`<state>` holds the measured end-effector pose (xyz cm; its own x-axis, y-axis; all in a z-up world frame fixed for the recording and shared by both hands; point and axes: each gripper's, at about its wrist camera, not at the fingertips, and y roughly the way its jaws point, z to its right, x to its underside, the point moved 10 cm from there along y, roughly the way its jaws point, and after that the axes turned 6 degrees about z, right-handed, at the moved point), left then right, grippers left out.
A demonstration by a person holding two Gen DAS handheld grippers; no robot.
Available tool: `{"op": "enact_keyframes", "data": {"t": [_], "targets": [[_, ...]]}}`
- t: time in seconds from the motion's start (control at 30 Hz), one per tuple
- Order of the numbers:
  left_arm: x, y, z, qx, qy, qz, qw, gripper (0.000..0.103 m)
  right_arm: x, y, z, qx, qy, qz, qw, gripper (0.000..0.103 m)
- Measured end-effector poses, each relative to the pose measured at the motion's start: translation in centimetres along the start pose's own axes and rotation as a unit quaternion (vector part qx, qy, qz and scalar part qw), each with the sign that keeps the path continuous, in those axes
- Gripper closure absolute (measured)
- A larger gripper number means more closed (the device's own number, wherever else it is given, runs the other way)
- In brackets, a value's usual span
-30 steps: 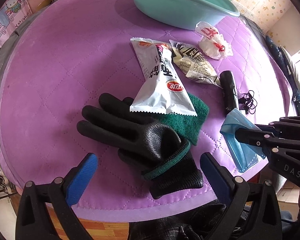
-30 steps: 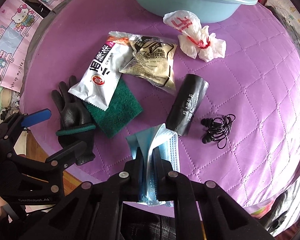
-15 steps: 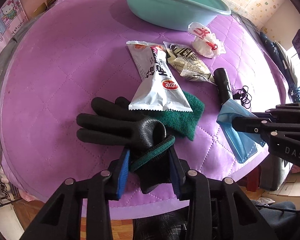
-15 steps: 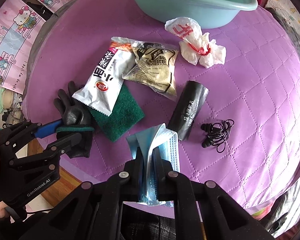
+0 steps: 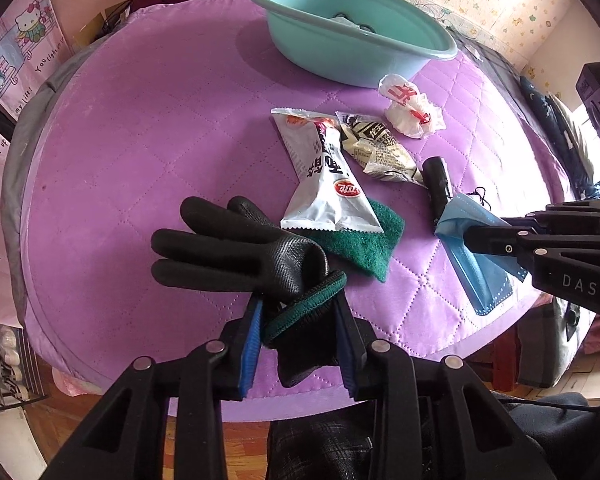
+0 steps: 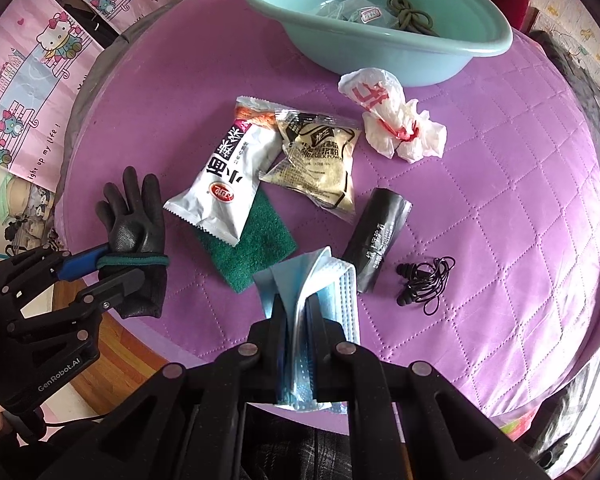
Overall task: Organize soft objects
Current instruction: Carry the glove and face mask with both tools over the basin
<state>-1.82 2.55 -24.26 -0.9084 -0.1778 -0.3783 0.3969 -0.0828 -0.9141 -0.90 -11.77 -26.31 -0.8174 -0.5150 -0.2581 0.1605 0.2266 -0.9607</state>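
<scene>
Left hand-held gripper is pinching the black work glove at its green-trimmed cuff, blue pads pressing both sides; the glove fingers are sticking out toward 10 o'clock over the purple quilted surface, cuff end hanging down between the jaws. In the right wrist view the same glove is sitting at 9 o'clock near the surface edge, with the left hand-held gripper clamping it from the side

Right hand-held gripper is pressed together on a folded blue face mask, mask sticking up between the jaws at 6 o'clock. From the left wrist view that mask is at 3 o'clock, with the right hand-held gripper coming in from the right edge

Teal basin is sitting at 12 o'clock, holding a clear packet and a dark green cord bundle. Below it, toward the middle: white crumpled plastic bag with red print, silver snack packet lying partly over a green scouring pad, a clear milk-powder packet overlapping the silver one's upper edge. Black bag roll is lying just right of the mask, black earphones at 3 o'clock beside the roll, apart from it
</scene>
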Motion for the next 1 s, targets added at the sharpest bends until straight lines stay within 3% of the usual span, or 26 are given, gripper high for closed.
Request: {"op": "enact_keyframes", "data": {"t": [0.4,1.0], "targets": [[-1.3,-3.4,0.7,0.003,0.024,0.028,0.9993,0.067,-1.0,-2.7,0.7,0.008,0.003,0.029,1.000,0.096],[-4.7,-5.3,4.0,0.022,0.081,0.062,0.9945,0.067,-2.9,-5.8,2.8,0.037,0.018,0.076,0.996,0.096]]}}
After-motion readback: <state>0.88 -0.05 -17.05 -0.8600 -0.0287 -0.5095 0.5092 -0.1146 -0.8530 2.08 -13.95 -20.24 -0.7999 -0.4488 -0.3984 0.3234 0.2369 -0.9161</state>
